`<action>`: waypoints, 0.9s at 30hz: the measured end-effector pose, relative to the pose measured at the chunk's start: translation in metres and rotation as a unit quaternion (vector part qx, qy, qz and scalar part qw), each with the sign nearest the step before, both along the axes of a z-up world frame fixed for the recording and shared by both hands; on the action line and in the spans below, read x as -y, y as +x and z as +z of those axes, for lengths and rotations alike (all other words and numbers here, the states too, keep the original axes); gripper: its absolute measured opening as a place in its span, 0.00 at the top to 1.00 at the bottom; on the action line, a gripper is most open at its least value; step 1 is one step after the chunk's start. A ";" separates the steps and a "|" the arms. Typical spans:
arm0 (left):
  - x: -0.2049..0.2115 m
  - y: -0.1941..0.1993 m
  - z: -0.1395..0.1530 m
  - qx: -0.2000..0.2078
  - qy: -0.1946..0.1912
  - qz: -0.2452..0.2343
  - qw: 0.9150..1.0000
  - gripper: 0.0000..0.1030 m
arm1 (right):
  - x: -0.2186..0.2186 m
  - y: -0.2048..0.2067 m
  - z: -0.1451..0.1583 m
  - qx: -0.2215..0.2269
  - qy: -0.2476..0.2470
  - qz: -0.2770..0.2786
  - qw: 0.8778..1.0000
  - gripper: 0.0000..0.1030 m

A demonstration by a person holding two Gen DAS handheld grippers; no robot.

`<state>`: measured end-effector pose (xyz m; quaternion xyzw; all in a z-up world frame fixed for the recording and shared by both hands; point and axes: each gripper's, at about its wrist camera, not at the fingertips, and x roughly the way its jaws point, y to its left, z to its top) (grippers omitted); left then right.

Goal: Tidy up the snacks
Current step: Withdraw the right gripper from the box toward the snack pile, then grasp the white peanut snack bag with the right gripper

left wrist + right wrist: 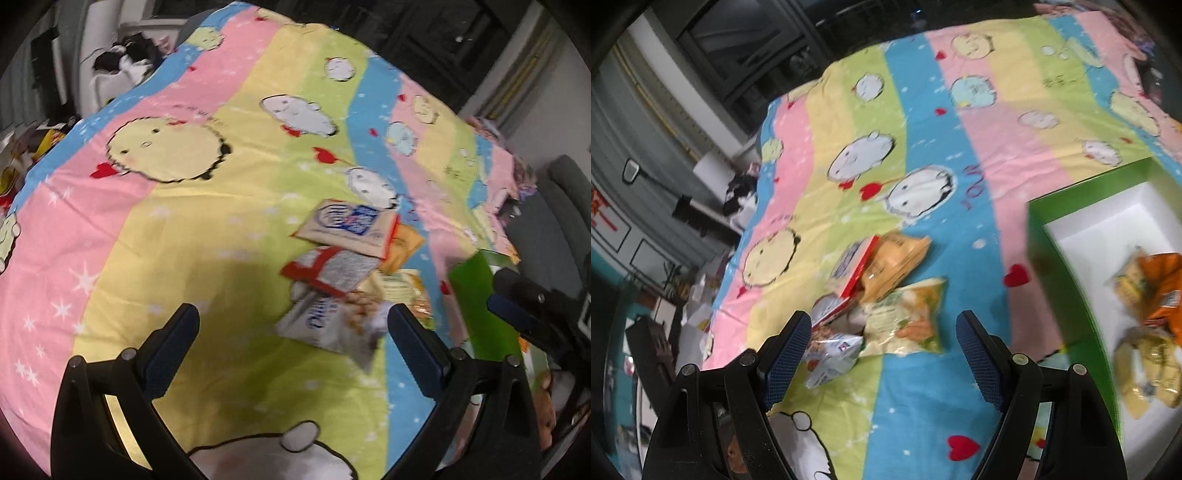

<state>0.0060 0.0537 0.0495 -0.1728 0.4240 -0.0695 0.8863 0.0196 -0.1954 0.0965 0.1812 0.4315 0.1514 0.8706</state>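
A loose pile of snack packets lies on the striped cartoon bedsheet. In the left wrist view it holds a beige packet with a blue label, a red and silver packet, a white packet and an orange one. My left gripper hovers wide open just short of the pile, with nothing held. My right gripper is open above a green and yellow packet, its pads clear of it. To the right stands a green box holding an orange packet and yellow packets.
The green box sits right of the pile, with the right gripper beside it. A dark chair stands past the bed's right edge. Black and white clothes lie beyond the far corner, and clutter fills the floor on the left.
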 end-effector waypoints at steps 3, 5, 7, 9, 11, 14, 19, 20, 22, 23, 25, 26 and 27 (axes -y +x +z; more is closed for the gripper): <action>-0.001 0.002 -0.003 -0.002 -0.002 -0.002 1.000 0.01 | -0.009 0.003 -0.008 -0.005 0.010 0.015 1.000 0.21; 0.001 0.003 -0.006 -0.005 -0.008 -0.008 1.000 0.01 | -0.011 0.006 -0.014 -0.015 0.027 0.020 0.999 0.21; 0.003 0.004 -0.009 -0.011 -0.012 -0.015 1.000 0.01 | -0.014 0.010 -0.020 -0.028 0.040 0.028 0.998 0.21; 0.005 0.007 -0.015 -0.023 -0.019 -0.018 0.999 0.02 | -0.021 0.015 -0.025 -0.035 0.045 0.036 0.998 0.21; 0.005 0.009 -0.019 -0.035 -0.036 -0.022 0.999 0.02 | -0.029 0.019 -0.030 -0.045 0.045 0.049 0.997 0.21; 0.008 0.009 -0.020 -0.043 -0.064 -0.036 0.996 0.02 | -0.044 0.029 -0.034 -0.053 0.051 0.079 0.994 0.21; 0.016 0.009 -0.024 -0.047 -0.071 -0.052 0.995 0.11 | -0.071 0.044 -0.044 -0.063 0.035 0.136 0.988 0.25; 0.017 0.010 -0.027 -0.052 -0.077 -0.054 0.994 0.16 | -0.075 0.045 -0.047 -0.068 0.032 0.146 0.986 0.25; 0.019 0.009 -0.027 -0.048 -0.069 -0.054 0.995 0.20 | -0.080 0.046 -0.053 -0.073 0.029 0.161 0.984 0.29; 0.020 0.009 -0.026 -0.045 -0.068 -0.057 0.995 0.23 | -0.082 0.046 -0.055 -0.075 0.025 0.164 0.983 0.30; 0.022 0.009 -0.026 -0.047 -0.058 -0.059 0.995 0.25 | -0.086 0.044 -0.057 -0.074 -0.001 0.166 0.983 0.38; 0.023 0.008 -0.026 -0.044 -0.052 -0.059 0.996 0.27 | -0.086 0.043 -0.057 -0.073 -0.014 0.166 0.983 0.39; 0.023 0.009 -0.027 -0.045 -0.048 -0.059 0.996 0.28 | -0.086 0.042 -0.058 -0.074 -0.014 0.168 0.983 0.40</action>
